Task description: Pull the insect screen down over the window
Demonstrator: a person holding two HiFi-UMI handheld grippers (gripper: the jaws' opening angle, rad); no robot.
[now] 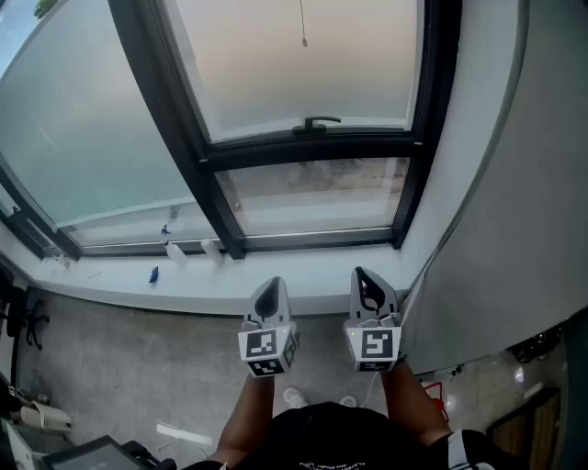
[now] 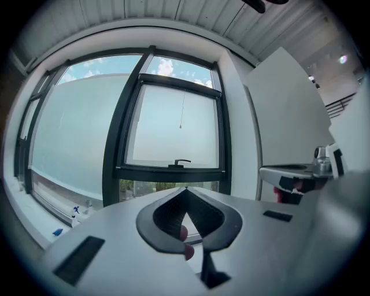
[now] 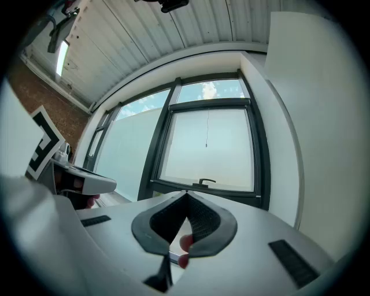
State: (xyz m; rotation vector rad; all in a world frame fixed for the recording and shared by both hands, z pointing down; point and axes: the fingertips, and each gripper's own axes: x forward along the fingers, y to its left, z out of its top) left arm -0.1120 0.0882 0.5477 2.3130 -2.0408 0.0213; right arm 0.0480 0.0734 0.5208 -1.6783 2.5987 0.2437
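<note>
Left gripper (image 1: 269, 292) and right gripper (image 1: 368, 280), jaws closed and empty, are hovering below the window (image 1: 312, 147), apparently readying to reach its hanging pull cord (image 1: 303, 27).

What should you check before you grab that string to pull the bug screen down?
1. Left gripper shut and empty: ok.
2. Right gripper shut and empty: ok.
3. Pull cord hanging free: ok.
4. A gripper up at the cord: not ok, both are well below it.
5. Fingers open to take the cord: not ok.
6. Bottles on the sill out of the way: ok, off to the left.
</note>
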